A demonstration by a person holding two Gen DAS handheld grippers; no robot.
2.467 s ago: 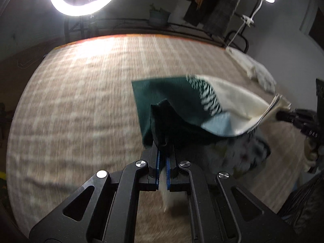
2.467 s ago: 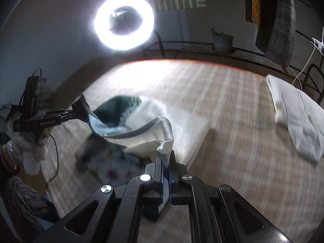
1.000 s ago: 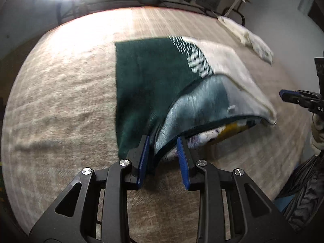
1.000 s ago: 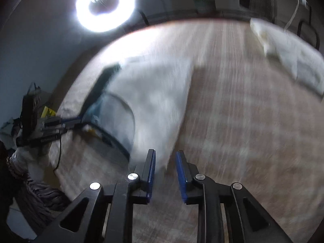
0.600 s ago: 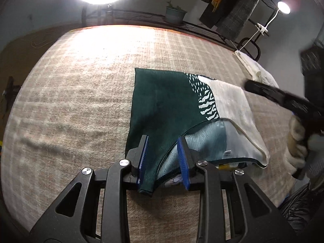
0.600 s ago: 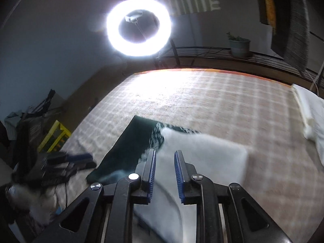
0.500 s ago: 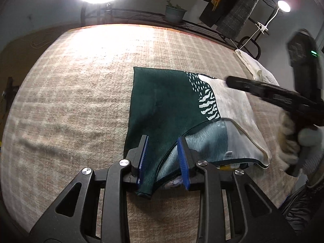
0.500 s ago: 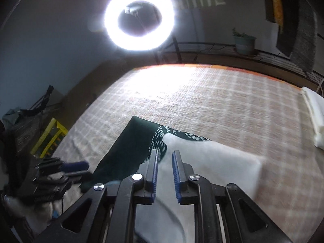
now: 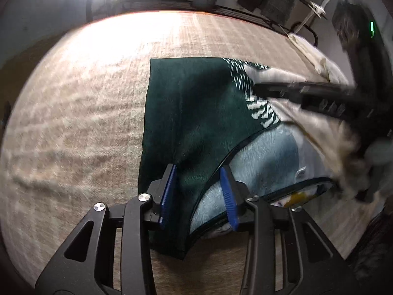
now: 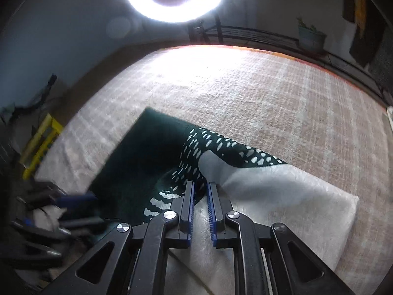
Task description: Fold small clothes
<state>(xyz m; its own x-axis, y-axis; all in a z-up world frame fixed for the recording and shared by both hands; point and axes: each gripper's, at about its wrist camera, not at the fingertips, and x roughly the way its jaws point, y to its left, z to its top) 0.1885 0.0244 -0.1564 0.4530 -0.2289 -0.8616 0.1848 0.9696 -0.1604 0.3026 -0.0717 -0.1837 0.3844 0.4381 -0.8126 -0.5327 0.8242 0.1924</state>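
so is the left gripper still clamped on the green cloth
No, the left gripper has its jaws opening, and the green cloth lies loose between its fingers.

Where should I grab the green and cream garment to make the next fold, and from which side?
Take the green and cream garment at its near dark-green corner, where the hem hangs loose just below the left gripper, whose jaws are opening. Come from the near edge, low along the plaid blanket: that corner is free, while the far edge lies flat.
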